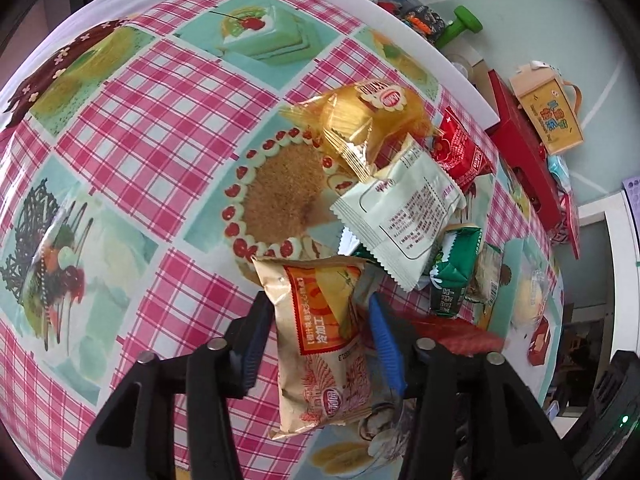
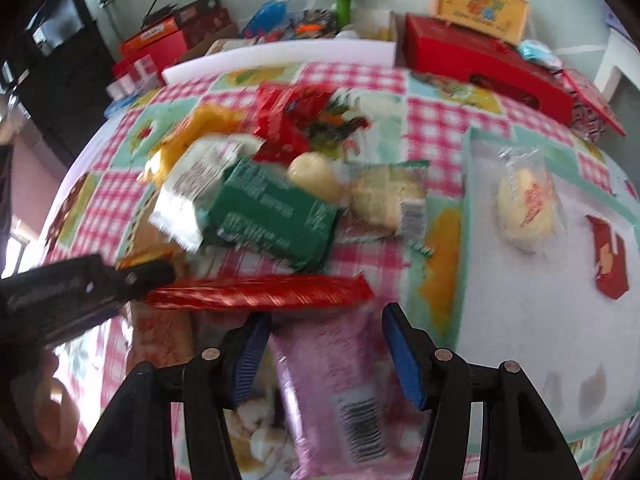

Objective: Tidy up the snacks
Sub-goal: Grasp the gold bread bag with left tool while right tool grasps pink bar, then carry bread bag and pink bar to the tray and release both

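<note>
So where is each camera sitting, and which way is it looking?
Left wrist: on the left hand-held gripper, looking down at the checked tablecloth; black arms and blue pads frame a tan snack packet.
Right wrist: on the right hand-held gripper, looking down over the snack pile; its pads frame a pink packet, and the other gripper shows at left.
Both see the green packet and red box.

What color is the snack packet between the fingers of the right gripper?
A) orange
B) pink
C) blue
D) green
B: in the right wrist view the pink packet, with a barcode on it, lies between the blue pads of the right gripper, while the green packet lies farther off in the pile.
</note>
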### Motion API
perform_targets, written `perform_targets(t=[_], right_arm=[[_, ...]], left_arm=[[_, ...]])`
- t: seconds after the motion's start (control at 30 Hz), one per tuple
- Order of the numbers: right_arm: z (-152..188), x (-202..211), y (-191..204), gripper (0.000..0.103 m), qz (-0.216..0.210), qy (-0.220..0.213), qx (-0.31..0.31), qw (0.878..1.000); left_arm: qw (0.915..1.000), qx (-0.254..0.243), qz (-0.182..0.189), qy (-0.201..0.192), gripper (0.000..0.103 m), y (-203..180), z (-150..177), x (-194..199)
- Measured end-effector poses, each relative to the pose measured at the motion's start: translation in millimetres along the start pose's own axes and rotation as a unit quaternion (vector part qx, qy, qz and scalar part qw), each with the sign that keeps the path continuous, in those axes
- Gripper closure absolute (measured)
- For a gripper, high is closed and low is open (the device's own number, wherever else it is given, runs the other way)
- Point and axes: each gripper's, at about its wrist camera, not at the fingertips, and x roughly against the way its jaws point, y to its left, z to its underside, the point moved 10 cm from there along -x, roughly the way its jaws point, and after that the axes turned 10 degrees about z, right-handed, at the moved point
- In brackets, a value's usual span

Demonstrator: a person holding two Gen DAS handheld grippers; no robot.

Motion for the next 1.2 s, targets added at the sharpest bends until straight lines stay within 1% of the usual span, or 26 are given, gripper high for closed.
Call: perform_targets(t=[0.1, 0.17, 0.27, 0.4, 0.47, 0.63, 0.73, 0.9, 0.97, 1.0, 1.03, 1.07, 1.1, 1.13, 1.2], right_arm=[[-5.1, -0.1, -0.5, 0.042, -0.003, -0.005, -0.003, 1.000], [-2.7, -4.0, 3.0, 0.042, -0.012, 0.009, -0.004, 1.000], [7.1, -8.8, 5.9, 0.042, -0.013, 0.033, 0.000, 0.999], [22.8, -6.4, 8.1, 0.042, -0.022, 0.054, 0.003, 0.998], [30.0, -4.4, 7.8, 0.042, -0.027, 0.063, 0.002, 0.998], [39.5, 3.6, 0.5, 0.042, -0.019, 0.068, 0.003, 0.998], [53.0, 5.2, -0.3, 0.042, -0.033, 0.084, -0.003, 0.996], [76.6, 12.0, -3.5, 0.042, -0.031, 0.093, 0.002, 0.995], [84.1, 14.1, -6.0, 0.042, -0.030, 0.094, 0.002, 0.995], [87.0, 15.4, -7.3, 0.042, -0.028, 0.094, 0.004, 0.995], [89.4, 16.6, -8.2, 0.042, -0.025, 0.092, 0.007, 0.995], [92.5, 16.1, -11.6, 0.042, -0.024, 0.091, 0.008, 0.996], [93.5, 16.2, -11.2, 0.044, -0.024, 0.089, 0.009, 0.996], [92.7, 17.0, -10.0, 0.052, -0.029, 0.085, 0.008, 0.996], [90.9, 17.6, -6.5, 0.056, -0.036, 0.083, 0.008, 0.996]], left_arm=[[1.0000, 0.007, 0.000, -0.002, 0.051, 4.7, -1.7, 2.5], [0.9999, 0.012, 0.001, -0.003, 0.051, 7.8, -2.9, 4.7], [0.9999, 0.011, -0.002, -0.004, 0.051, 11.9, -3.2, 5.9], [0.9997, -0.010, -0.020, 0.000, 0.050, 6.0, 0.0, 2.8], [0.9996, -0.017, -0.021, 0.005, 0.048, 2.0, 1.9, 0.9], [0.9979, -0.051, -0.036, 0.017, 0.034, -9.7, 8.4, -7.1], [0.9960, -0.070, -0.053, 0.018, 0.034, -15.7, 10.5, -12.1], [0.9937, -0.083, -0.074, 0.014, 0.035, -23.2, 14.1, -16.1], [0.9926, -0.088, -0.084, 0.009, 0.045, -24.4, 14.0, -18.3], [0.9922, -0.088, -0.088, 0.006, 0.057, -23.3, 14.5, -19.5], [0.9925, -0.085, -0.087, 0.004, 0.061, -22.3, 14.4, -18.9], [0.9933, -0.081, -0.082, 0.004, 0.062, -22.5, 14.7, -18.9], [0.9938, -0.078, -0.080, 0.002, 0.063, -22.5, 14.7, -18.7], [0.9941, -0.075, -0.079, 0.001, 0.064, -22.9, 14.8, -18.7], [0.9944, -0.073, -0.077, 0.000, 0.064, -21.3, 14.8, -16.3]])
